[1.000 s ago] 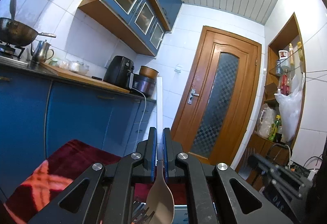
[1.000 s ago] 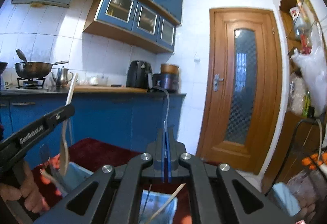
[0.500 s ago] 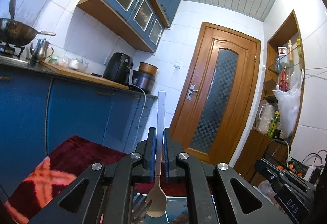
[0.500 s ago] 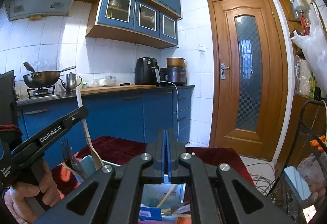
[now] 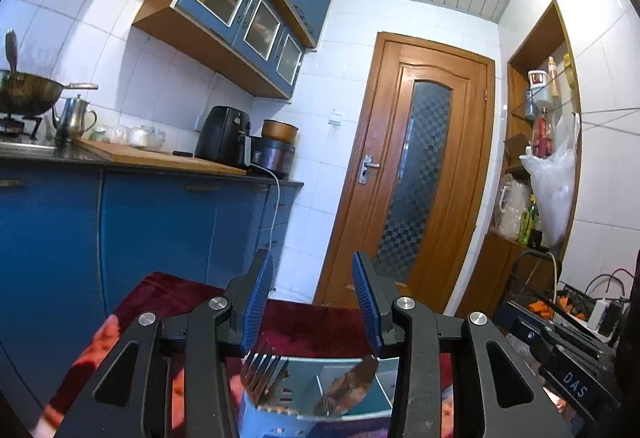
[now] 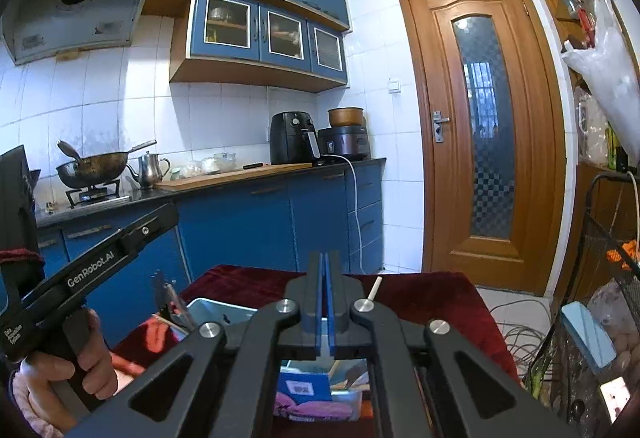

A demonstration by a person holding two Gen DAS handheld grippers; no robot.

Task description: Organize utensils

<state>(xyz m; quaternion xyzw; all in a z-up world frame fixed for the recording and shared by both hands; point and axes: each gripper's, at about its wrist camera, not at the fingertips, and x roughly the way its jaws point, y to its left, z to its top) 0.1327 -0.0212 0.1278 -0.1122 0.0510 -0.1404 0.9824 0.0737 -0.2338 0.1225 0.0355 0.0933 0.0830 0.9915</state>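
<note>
My left gripper [image 5: 312,270] is open and empty, held above a shiny metal utensil holder [image 5: 320,404] on a dark red cloth [image 5: 316,322]. A fork [image 5: 262,370] stands tines-up in the holder's left part, and a spoon bowl [image 5: 352,378] leans at its right. My right gripper [image 6: 324,266] is shut with nothing seen between its pads. In the right wrist view the holder [image 6: 216,312] with the fork [image 6: 162,288] sits left of the fingers, and the left gripper's arm [image 6: 100,262] reaches over it. A pale handle tip [image 6: 375,288] sticks up beside the right finger.
Blue kitchen cabinets and a counter [image 6: 260,174] with a wok, kettle, air fryer and cooker run along the left. A wooden door [image 6: 480,126] stands ahead. A wire rack with cables [image 6: 600,278] stands at the right. A blue box [image 6: 304,384] lies under the right gripper.
My left gripper has opened and let go of the spoon, which now rests in the holder. The right gripper stayed shut and tilted slightly down.
</note>
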